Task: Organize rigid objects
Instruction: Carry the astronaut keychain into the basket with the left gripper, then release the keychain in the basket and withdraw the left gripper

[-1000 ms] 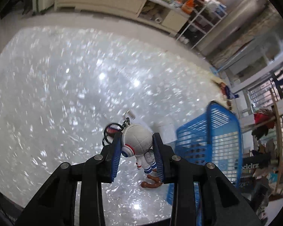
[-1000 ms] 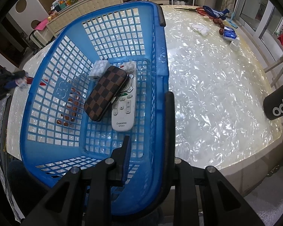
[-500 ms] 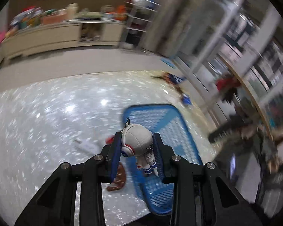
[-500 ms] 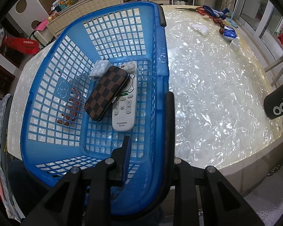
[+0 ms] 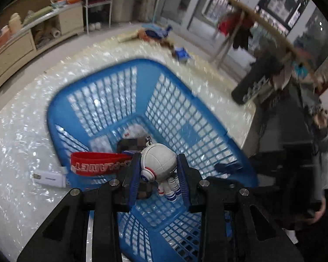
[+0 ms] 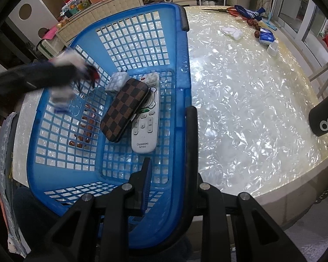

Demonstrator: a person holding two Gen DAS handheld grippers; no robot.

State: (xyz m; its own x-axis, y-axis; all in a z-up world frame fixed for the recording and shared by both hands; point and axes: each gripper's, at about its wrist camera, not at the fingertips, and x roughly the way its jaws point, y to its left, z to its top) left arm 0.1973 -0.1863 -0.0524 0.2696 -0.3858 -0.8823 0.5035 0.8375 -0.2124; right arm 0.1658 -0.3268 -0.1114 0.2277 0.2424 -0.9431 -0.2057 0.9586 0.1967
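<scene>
A: Where is the astronaut figure (image 5: 158,166)?
B: Pinched at its helmet between the pads of the left gripper (image 5: 159,175), above the open blue basket (image 5: 111,91). Its long axis runs back toward the gripper body, helmet forward, legs trailing. One red strap (image 5: 98,166) streams off to the gripper's left.

A: And the right gripper (image 6: 170,152)?
B: Clamped on the basket's rim, one finger inside the wall, one outside.

A: What lies in the basket?
B: Ahead of the right gripper: one white remote (image 6: 147,118), lengthwise away from it, one checkered case (image 6: 124,109) slanting across it, and one small white block (image 6: 117,81) beyond.

A: What does each view add?
B: The left view alone shows one white stick (image 5: 50,178) on the table (image 5: 17,131) beside the basket. The right view shows the basket's contents sharply, with the left gripper a blur.
</scene>
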